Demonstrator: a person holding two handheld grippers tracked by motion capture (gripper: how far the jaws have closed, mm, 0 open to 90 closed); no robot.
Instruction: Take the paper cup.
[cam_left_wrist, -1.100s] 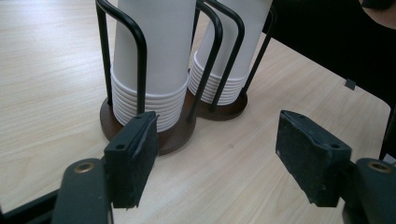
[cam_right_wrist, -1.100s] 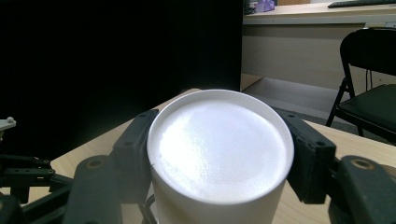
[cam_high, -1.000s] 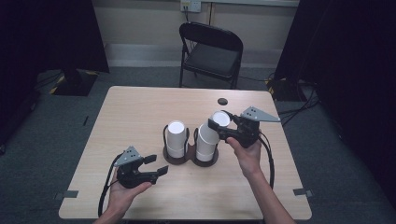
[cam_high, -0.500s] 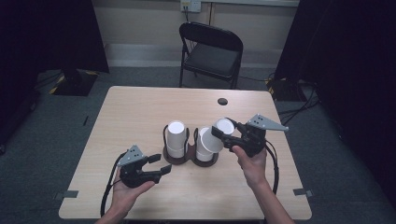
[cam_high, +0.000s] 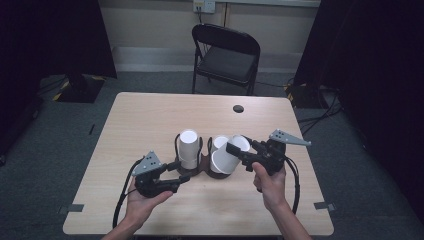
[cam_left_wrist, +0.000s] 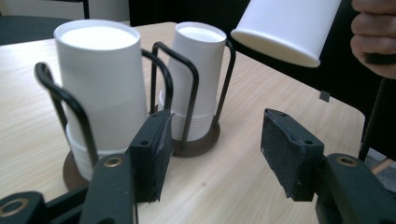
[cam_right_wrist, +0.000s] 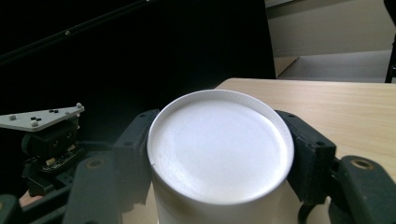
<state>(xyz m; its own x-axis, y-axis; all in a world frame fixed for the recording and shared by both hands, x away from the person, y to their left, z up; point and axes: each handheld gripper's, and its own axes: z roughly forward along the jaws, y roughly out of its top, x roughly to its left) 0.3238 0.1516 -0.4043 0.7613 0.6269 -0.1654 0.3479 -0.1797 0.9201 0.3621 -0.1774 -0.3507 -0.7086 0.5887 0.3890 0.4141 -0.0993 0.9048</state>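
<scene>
While the left gripper (cam_high: 181, 172) is raised at the near edge, its jaws have just been closing on nothing. Further right, a paper cup (cam_high: 231, 155) is clamped in the right gripper (cam_high: 239, 151) and has been tilted clear of the right-hand stack (cam_high: 218, 144); separation from it appears done.

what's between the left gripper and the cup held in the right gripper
In the high view, two cup stacks in wire holders, left stack and right stack, stand between the left gripper and the held cup.
</scene>
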